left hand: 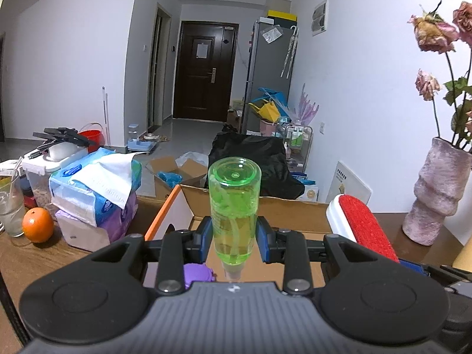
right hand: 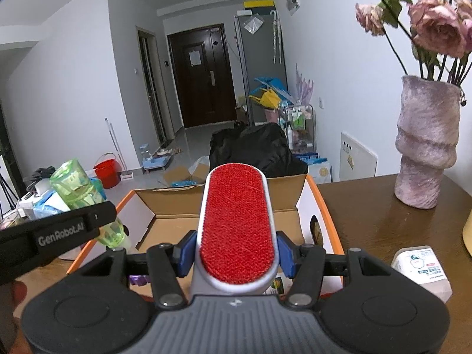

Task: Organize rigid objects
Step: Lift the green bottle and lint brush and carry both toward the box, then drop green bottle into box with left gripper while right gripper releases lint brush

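Note:
My left gripper (left hand: 234, 240) is shut on a clear green bottle (left hand: 234, 203) half full of liquid, held bottom-forward over the open cardboard box (left hand: 188, 203) with orange edges. My right gripper (right hand: 236, 253) is shut on a white lint brush with a red pad (right hand: 237, 224), held over the same box (right hand: 301, 197). The brush also shows at the right of the left wrist view (left hand: 364, 225). The bottle and left gripper show at the left of the right wrist view (right hand: 76, 188). A purple object (left hand: 197, 274) lies inside the box.
A pink vase with dried roses (right hand: 424, 144) stands on the wooden table (right hand: 368, 215) to the right. A small white packet (right hand: 421, 268) lies near it. Left of the box are tissue packs (left hand: 94, 188), an orange (left hand: 37, 224) and a glass (left hand: 10, 206).

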`<control>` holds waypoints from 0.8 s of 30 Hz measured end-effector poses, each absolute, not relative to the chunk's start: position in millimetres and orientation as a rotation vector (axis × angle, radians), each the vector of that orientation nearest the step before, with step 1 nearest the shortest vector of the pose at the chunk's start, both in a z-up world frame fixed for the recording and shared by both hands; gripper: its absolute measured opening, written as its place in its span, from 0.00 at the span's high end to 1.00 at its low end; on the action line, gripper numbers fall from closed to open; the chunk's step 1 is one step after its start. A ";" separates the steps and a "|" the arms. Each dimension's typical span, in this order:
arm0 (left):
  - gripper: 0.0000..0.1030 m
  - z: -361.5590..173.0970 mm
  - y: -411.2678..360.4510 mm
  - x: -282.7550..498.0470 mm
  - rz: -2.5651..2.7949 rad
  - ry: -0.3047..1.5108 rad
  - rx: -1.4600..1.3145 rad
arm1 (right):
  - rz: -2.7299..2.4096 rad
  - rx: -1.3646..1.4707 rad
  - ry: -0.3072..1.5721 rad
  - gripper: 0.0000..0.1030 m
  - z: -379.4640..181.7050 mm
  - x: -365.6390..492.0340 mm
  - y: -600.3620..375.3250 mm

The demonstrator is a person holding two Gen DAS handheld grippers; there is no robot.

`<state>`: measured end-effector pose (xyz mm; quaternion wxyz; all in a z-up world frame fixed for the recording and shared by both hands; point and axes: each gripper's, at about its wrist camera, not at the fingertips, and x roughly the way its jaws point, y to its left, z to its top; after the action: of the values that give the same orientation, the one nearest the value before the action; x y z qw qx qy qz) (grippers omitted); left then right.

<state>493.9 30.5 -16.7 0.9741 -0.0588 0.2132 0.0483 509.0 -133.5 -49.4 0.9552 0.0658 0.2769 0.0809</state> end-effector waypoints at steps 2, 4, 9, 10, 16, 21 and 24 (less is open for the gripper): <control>0.69 -18.4 29.3 500.6 0.107 0.433 -0.109 | 0.159 0.141 0.573 0.47 -50.4 515.9 -134.2; 0.69 -20.5 28.3 506.8 0.110 0.437 -0.104 | 0.155 0.151 0.584 0.47 -51.5 523.5 -135.6; 0.69 -26.1 26.9 520.0 0.115 0.451 -0.091 | 0.147 0.173 0.626 0.47 -55.7 540.8 -136.6; 0.69 -27.3 26.5 522.6 0.117 0.455 -0.089 | 0.145 0.174 0.633 0.47 -56.7 544.4 -136.3; 0.69 -35.5 26.4 536.2 0.127 0.479 -0.079 | 0.143 0.192 0.663 0.47 -62.0 561.6 -135.7; 0.69 -40.7 28.2 544.4 0.137 0.497 -0.078 | 0.142 0.223 0.697 0.47 -69.3 574.8 -138.6; 0.69 -43.6 29.8 548.6 0.140 0.507 -0.078 | 0.145 0.225 0.711 0.47 -72.7 581.2 -138.1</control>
<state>548.6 29.8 -43.6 0.9649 -0.0385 0.2503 0.0693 581.2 -138.1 -72.7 0.9286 0.1099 0.3472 0.0706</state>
